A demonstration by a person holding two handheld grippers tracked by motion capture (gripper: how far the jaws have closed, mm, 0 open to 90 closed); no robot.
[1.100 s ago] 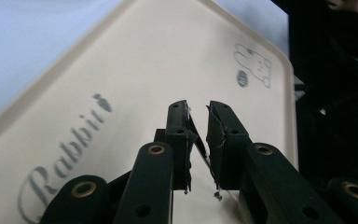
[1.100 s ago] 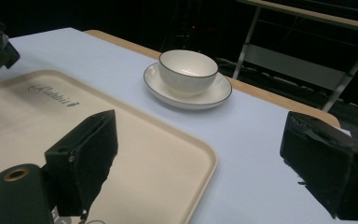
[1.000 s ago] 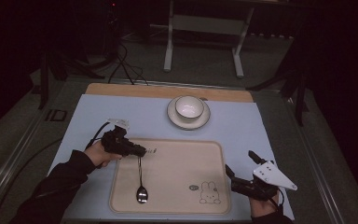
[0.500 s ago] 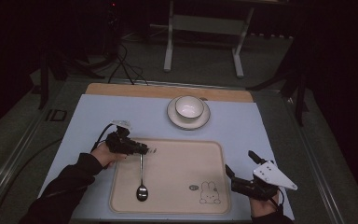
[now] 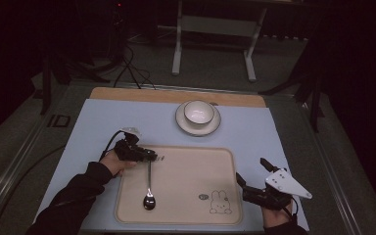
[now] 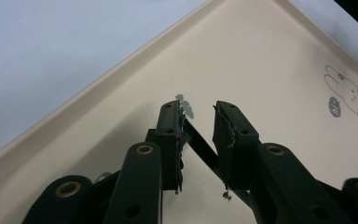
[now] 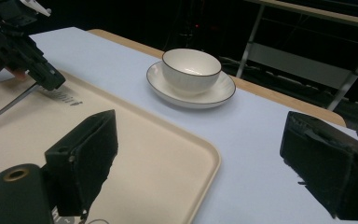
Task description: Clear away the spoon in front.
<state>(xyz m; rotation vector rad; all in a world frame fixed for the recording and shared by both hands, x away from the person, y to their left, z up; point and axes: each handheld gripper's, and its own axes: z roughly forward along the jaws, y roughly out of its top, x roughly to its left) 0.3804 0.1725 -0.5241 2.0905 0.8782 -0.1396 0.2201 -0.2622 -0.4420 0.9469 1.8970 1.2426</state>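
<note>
A metal spoon [image 5: 149,188] lies flat on the beige tray [image 5: 191,166], bowl end toward me. My left gripper [image 5: 152,157] rests at the tip of the handle by the tray's far left corner. In the left gripper view its jaws [image 6: 198,109] stand slightly apart with the dark spoon handle [image 6: 200,144] running slantwise between them. My right gripper [image 5: 250,170] hovers open just off the tray's right edge with nothing in it; its jaws [image 7: 200,126] stand wide apart. From there the left gripper [image 7: 51,79] shows at the tray's far corner.
A white bowl [image 5: 198,111] sits on a white saucer [image 5: 182,122] behind the tray on the light blue mat [image 5: 103,127]. A rabbit drawing [image 5: 219,201] marks the tray's near right corner. A wooden strip [image 5: 142,94] edges the table's far side.
The left gripper has edged slightly right along the tray's corner at the handle tip. The spoon and the right gripper have stayed put.
</note>
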